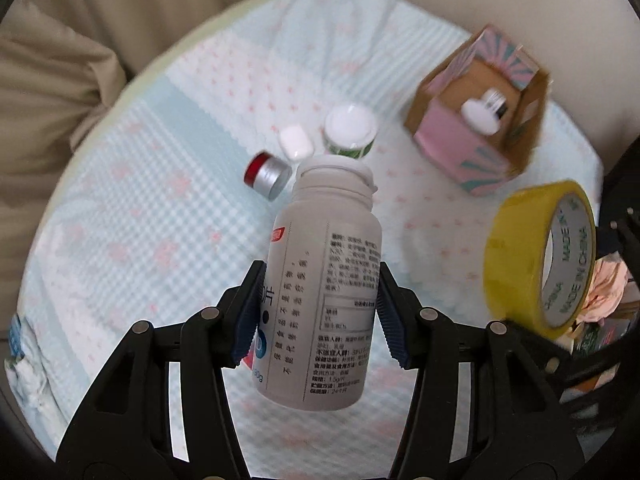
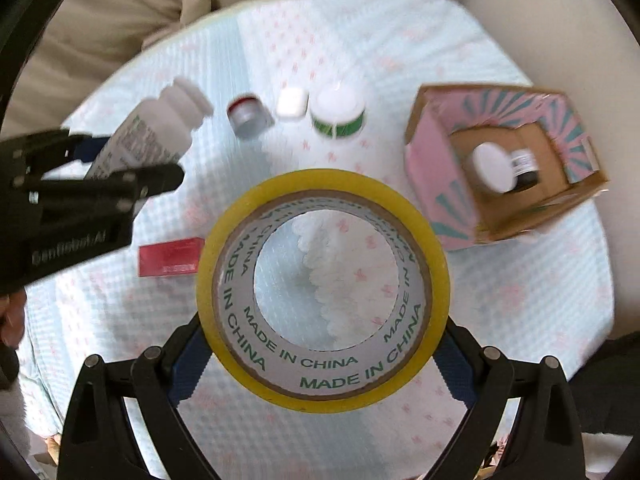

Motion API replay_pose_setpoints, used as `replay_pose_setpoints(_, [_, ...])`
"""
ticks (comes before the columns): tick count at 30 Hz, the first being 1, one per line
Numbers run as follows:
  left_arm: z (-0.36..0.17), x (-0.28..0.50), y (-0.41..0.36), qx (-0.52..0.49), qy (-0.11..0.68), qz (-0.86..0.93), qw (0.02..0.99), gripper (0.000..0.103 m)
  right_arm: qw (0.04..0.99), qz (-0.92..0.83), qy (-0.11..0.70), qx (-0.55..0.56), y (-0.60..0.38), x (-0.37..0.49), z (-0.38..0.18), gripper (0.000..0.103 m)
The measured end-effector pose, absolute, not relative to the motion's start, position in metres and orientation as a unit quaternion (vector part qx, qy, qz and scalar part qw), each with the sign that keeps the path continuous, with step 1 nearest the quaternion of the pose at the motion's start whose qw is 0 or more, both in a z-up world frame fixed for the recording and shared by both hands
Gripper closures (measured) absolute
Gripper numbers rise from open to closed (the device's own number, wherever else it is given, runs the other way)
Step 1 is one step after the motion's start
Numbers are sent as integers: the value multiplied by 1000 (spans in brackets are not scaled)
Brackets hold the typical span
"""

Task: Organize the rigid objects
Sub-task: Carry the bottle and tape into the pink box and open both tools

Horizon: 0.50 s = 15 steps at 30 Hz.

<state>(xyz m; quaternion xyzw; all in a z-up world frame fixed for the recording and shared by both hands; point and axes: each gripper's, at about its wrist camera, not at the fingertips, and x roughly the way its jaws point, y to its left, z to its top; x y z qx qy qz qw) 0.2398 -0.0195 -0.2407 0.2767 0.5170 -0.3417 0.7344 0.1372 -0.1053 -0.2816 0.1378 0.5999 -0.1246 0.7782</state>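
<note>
While my left tool (image 1: 318, 312) clamps its blue pads on either side of the white pill bottle (image 1: 324, 276), the bottle hangs above the quilted worktop (image 1: 160, 220) with its cap end pointing away from me. From the right wrist view that same bottle (image 2: 148, 136) juts out of the left tool (image 2: 100, 168) at the far left, tilted up toward the row of small things.

My right tool (image 2: 322, 344) is closed around the yellow tape roll (image 2: 322, 292), its fingers pressing the roll's outer rim on both sides, and I can see the cloth through the cardboard core printed "MADE IN CHINA". From the left wrist view the roll (image 1: 538, 256) stands on edge at the right, off the cloth.

On the worktop beyond the bottle lie a red-and-silver cap (image 1: 267, 175), a small white case (image 1: 295, 143) and a green-labelled white jar (image 1: 350, 130), close together in a short row. Further right sits an open pink and teal carton (image 1: 476, 116), and a dark bottle with a white cap (image 1: 486, 110) rests inside it. A flat red packet (image 2: 170, 256) lies on the cloth just left of the tape roll in the right wrist view. Both views are blurred.
</note>
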Motion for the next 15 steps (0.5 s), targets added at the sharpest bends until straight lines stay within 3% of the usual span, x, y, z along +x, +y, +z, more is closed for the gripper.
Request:
replay_pose_setpoints(8, [-167,203,-22,231,481,-363,764,54,798,-139,566,151,-136,102,-206,8])
replay_pose_setpoints(15, [-141,179,-61,192,476,-353,782,54,815,-151,534,171,-191,70,-166,8])
